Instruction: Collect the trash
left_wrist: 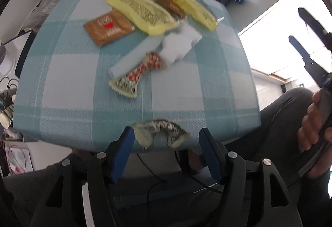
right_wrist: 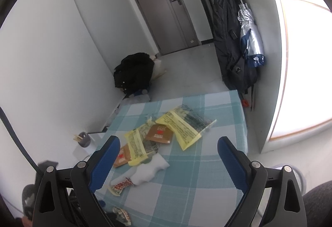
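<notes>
**Both grippers open above a table strewn with wrappers**

Our left gripper (left_wrist: pixel 166 141) has its blue fingers (left_wrist: pixel 122 152) spread wide, with nothing between them. Just past the fingertips, a crumpled wrapper (left_wrist: pixel 160 131) lies at the near edge of the table (left_wrist: pixel 62 85), its cream foil printed with dark text and folded over on itself. The picture is blurred here, so we cannot tell whether either finger touches it.

Farther in lies a twisted wrapper (left_wrist: pixel 137 75), red-and-white checked in the middle with a cream, zigzag-cut end. A pale blue strip (left_wrist: pixel 134 56) rests just beside it, and a crumpled white tissue (left_wrist: pixel 178 44) touches both. Beyond them we see a flat brown sachet (left_wrist: pixel 108 27) with a red mark, and two long yellow packets (left_wrist: pixel 143 13) covered in small print, a second brown sachet (left_wrist: pixel 170 6) tucked between them.

Our right gripper (right_wrist: pixel 168 164) hangs higher over the same checked teal-and-white cloth, its fingers (right_wrist: pixel 232 164) also wide apart and empty. From there the trash forms one loose cluster on the left half of the table. A dark backpack (right_wrist: pixel 132 71) sits on the floor beyond, near a grey door (right_wrist: pixel 164 9).
</notes>
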`<state>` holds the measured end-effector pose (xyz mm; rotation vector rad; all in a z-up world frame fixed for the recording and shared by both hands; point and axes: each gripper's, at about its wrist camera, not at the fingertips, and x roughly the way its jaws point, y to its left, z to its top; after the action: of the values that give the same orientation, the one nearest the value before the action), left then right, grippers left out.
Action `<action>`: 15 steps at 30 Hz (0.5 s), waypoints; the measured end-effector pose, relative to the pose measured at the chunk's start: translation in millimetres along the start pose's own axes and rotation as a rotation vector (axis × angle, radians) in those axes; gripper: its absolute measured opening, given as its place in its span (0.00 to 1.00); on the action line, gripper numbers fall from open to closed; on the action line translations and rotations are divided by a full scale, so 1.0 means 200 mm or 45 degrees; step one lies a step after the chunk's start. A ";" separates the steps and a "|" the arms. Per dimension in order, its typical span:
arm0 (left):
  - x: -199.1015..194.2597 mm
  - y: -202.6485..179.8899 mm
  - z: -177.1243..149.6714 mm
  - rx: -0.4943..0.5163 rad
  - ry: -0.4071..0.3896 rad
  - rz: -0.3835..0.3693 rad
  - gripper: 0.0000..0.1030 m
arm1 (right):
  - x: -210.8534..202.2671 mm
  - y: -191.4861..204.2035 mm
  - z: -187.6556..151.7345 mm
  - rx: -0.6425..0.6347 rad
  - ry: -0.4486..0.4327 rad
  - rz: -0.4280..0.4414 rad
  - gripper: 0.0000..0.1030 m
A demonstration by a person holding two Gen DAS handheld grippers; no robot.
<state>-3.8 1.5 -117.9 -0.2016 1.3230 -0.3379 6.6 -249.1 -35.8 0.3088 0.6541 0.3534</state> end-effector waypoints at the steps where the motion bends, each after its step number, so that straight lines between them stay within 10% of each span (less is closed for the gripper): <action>1: 0.02 0.00 -0.01 -0.003 0.009 0.016 0.59 | -0.01 0.00 0.00 0.003 -0.004 0.005 0.93; 15: 0.12 -0.06 0.01 0.010 -0.044 0.212 0.59 | -0.06 -0.07 0.02 0.077 -0.026 0.041 0.93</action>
<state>1.7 -17.9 -134.8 -0.0895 1.2947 -0.1981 3.6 -266.6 -31.6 0.3809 0.6412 0.3615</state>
